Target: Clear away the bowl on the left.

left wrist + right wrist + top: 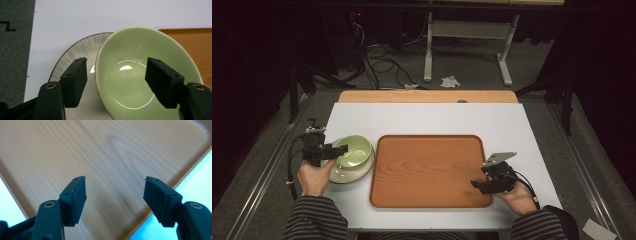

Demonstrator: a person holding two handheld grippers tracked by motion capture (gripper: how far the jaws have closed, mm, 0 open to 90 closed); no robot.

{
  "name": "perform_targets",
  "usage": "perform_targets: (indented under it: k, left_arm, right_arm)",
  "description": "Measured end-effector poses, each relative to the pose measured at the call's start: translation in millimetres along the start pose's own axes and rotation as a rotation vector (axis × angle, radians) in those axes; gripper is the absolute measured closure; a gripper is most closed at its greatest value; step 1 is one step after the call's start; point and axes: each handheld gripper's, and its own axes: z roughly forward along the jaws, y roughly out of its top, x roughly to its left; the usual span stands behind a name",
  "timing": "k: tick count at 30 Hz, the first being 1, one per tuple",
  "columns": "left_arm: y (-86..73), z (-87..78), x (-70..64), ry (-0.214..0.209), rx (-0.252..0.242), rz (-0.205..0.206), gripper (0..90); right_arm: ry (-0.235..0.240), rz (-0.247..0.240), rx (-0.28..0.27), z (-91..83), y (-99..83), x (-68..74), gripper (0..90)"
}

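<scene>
**Mia:** What is in the middle of the white table [427, 117]?

**Ben:** A big brown wooden tray [429, 170]. It has nothing on it. I will tell you where everything is from that tray.

**Mia:** What is just to the left of the tray?

**Ben:** A green bowl [354, 150]. It sits on a white plate [343, 175] with thin lines near its rim. The bowl is tipped, and its far side leans toward the tray. The plate lies flat, right by the tray's left edge.

**Mia:** Where is the left gripper [332, 150]?

**Ben:** On the side of the bowl away from the tray. In the left gripper view [116, 77], its jaws are wide open. The near rim of the bowl is between them. One jaw is over the plate and one is inside the bowl. I cannot tell if they touch the bowl. They are not squeezing it.

**Mia:** And the right gripper [478, 185]?

**Ben:** It is at the tray's near right corner. A hand [517, 196] holds it. In the right gripper view [115, 195], its jaws are wide open too, over the bare wood. It holds nothing.
</scene>
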Motion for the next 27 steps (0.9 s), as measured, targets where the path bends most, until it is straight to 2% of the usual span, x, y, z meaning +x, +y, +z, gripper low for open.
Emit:
perform_targets:
  k: [6, 9, 15, 20, 27]
  left_arm:
    - [-0.8, 7.7, 1.1, 0.011, 0.052, -0.013, 40.6]
    - [-0.6, 14.2, 0.1, 0.015, 0.103, -0.006, 43.6]
    - [-1.7, 21.2, 0.7, 0.012, 0.142, -0.024, 48.1]
    - [-2.1, 21.5, 2.5, 0.004, 0.142, -0.036, 53.5]
    - [-3.9, 24.4, 5.9, 0.013, 0.143, -0.058, 61.7]
  right_arm:
    - [-0.003, -0.002, -0.003, -0.2, -0.2, 0.0, 36.2]
    - [-0.003, -0.006, 0.0, 0.4, 0.0, 0.1, 36.2]
    - [-0.003, -0.006, -0.001, 0.1, 0.0, 0.5, 36.2]
    - [-0.001, -0.008, 0.001, 0.7, 0.1, 0.5, 36.2]
    - [-0.001, -0.008, 0.001, 1.0, 0.2, 0.8, 36.2]
